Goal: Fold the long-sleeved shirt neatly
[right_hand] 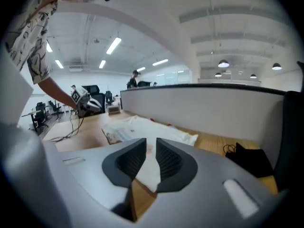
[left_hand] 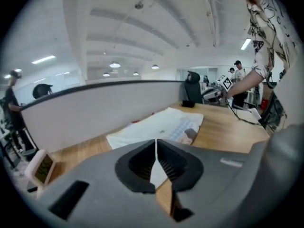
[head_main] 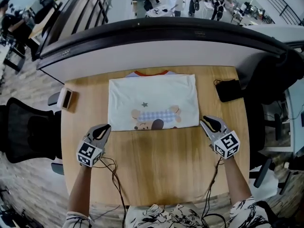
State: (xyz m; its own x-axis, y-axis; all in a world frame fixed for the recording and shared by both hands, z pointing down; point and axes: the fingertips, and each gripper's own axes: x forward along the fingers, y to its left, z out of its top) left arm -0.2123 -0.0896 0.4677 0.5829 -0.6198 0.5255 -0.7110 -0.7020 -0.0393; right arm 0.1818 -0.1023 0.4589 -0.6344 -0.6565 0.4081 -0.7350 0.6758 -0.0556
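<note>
The shirt [head_main: 152, 101] lies folded into a flat white rectangle at the back middle of the wooden table [head_main: 161, 165], red collar at its far edge and a cartoon print near its front edge. My left gripper [head_main: 105, 127] hovers just off the shirt's front left corner, jaws shut and holding nothing. My right gripper [head_main: 205, 121] hovers just off the front right corner, jaws a narrow gap apart and also holding nothing. The left gripper view shows the shirt [left_hand: 156, 125] beyond the closed tips [left_hand: 156, 141]. In the right gripper view the shirt [right_hand: 156, 132] lies past the slightly parted tips [right_hand: 152, 144].
A black pouch with a cord [head_main: 229, 89] sits at the table's back right. A small white clock [head_main: 65, 99] stands at the left edge. A curved partition [head_main: 156, 46] runs behind the table. Office chairs [head_main: 23, 129] flank both sides. Cables trail toward me.
</note>
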